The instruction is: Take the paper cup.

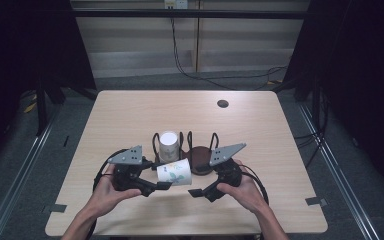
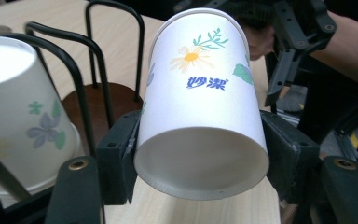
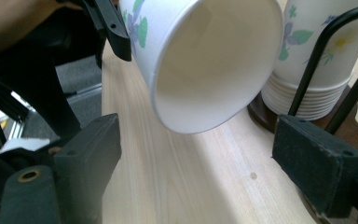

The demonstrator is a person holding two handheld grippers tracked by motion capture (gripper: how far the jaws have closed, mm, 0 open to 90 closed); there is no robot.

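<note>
While the left gripper (image 2: 200, 154) clamps its two black pads on the base end of a flowered paper cup (image 2: 200, 107), the cup lies on its side between the two tools, held clear above the table (image 1: 130, 115). In the left gripper view the recessed bottom of the cup faces the camera, a daisy and blue printed characters show on its upper wall, and its rim end points away toward the right gripper (image 1: 200, 192). Part of each pad is hidden behind the cup's wall, and the cup's underside cannot be seen.

From the right gripper view the cup's open mouth (image 3: 214, 65) hangs just ahead of and above that tool's jaws, which stand wide apart with nothing between them; both pads are cut off at the picture's lower edge. The left gripper's far pad shows there as a dark block at the cup's upper left, the rest of it lost in shadow.

Just beyond the held cup stands a stack of paper cups (image 1: 169, 145), upside down, inside a black wire rack (image 1: 156, 142) on a round dark wooden base (image 1: 200, 160). The stack's lower rims show as tight rings in the right gripper view, though its top is cut off. Part of the base is covered by the grey plate of the right gripper in the high view. Farther off, a small dark round hole (image 1: 223, 103) sits in the tabletop.
</note>
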